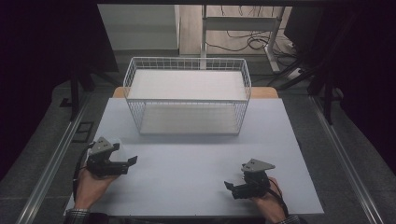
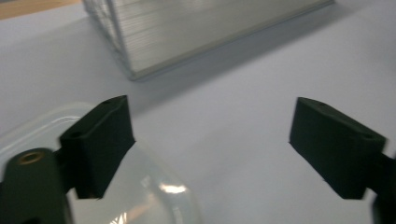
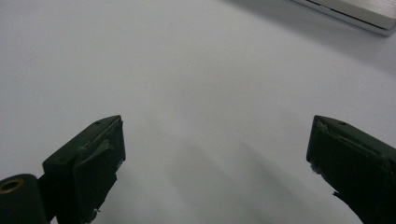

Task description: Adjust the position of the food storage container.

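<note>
My left gripper (image 1: 131, 163) hovers at the table's left side, held in a person's hand and pointing right. In the left gripper view its jaws (image 2: 212, 135) stand wide apart with bare table between them. A clear plastic container (image 2: 154, 196) lies low at the left of that view, partly behind the left jaw and touching neither pad that I can see. In the high view it is a faint translucent shape (image 1: 117, 145) just beyond the gripper. My right gripper (image 1: 229, 186) rests near the front right, pointing left, open (image 3: 215, 149) over bare table.
A white wire basket (image 1: 187, 61) with two flat shelves stands at the back middle of the pale grey table (image 1: 196, 154). Its lower corner shows in the left gripper view (image 2: 135, 70) and the right gripper view (image 3: 364, 14). Dark floor and metal rails flank the table.
</note>
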{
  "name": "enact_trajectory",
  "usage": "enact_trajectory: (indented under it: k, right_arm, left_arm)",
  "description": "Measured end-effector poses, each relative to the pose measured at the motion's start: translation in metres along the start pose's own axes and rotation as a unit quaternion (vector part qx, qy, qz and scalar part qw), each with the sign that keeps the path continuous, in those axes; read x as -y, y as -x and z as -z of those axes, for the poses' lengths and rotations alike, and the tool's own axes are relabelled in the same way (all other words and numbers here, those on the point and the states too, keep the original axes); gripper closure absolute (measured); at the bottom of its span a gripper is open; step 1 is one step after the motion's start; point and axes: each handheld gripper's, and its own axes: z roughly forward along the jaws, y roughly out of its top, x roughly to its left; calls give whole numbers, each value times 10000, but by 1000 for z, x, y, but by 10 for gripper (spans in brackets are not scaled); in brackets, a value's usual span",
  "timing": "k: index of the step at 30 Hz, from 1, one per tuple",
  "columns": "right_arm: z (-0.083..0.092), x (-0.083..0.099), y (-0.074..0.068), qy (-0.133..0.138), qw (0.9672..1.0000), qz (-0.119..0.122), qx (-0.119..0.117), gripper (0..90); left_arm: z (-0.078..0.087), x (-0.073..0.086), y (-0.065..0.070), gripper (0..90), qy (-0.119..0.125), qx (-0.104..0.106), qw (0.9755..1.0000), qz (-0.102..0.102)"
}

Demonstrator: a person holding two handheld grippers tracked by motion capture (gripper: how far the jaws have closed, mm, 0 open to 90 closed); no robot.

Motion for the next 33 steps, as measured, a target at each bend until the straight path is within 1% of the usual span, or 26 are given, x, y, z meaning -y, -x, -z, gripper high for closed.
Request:
enact_trajectory:
  k: [2,4,7,8,9,11,13,14,15,17,18,20,22,25,28,29,30,33]
  right_arm:
    - [0,0,0,-12,10000,-2,1,42]
    - [0,0,0,-23,10000,4,11,42]
    - [0,0,0,-30,10000,22,12,42]
    - [0,0,0,-29,10000,29,17,42]
    - [0,0,-1,-28,10000,35,19,42]
    - [-1,0,-1,-27,10000,45,21,42]
    - [-1,0,-1,-33,10000,57,21,42]
    - [-1,0,-1,-33,10000,62,24,42]
    - [-1,0,-1,-38,10000,66,34,42]
    - [-1,0,-1,-50,10000,73,43,42]
    - [-1,0,-1,-48,10000,69,44,42]
    - [0,0,-1,-44,10000,71,50,42]
    - [0,0,-2,-47,10000,73,44,43]
    - [-1,0,-2,-65,9999,96,48,43]
    - [-1,0,-3,-65,9999,108,41,43]
    - [-1,0,-3,-76,9999,118,37,45]
    - [-1,0,-3,-98,9998,140,40,45]
    - [-1,0,-3,-123,9997,185,48,47]
  left_arm:
    - [5,1,-6,225,32,-107,9999,46]
    - [11,3,-11,303,77,-212,9997,41]
    - [20,6,-20,425,114,-423,9990,67]
    - [23,8,-24,460,125,-527,9985,94]
    - [26,10,-28,500,122,-614,9979,151]
    - [32,15,-38,583,141,-717,9968,310]
    - [38,21,-48,693,163,-758,9956,521]
    - [38,21,-48,746,163,-758,9956,521]
    - [44,28,-57,799,169,-847,9940,673]
    - [49,35,-65,882,176,-962,9920,792]
    - [52,38,-68,900,173,-998,9912,849]
    - [56,45,-73,900,120,-1145,9892,906]
    - [59,52,-78,900,101,-1235,9874,982]
    - [60,61,-81,900,-44,-1348,9856,1017]
    - [58,69,-83,900,-240,-1399,9845,1026]
    - [56,71,-83,900,-310,-1396,9845,1017]
    - [55,73,-83,900,-367,-1348,9849,1027]
    - [50,75,-79,900,-557,-1187,9867,963]
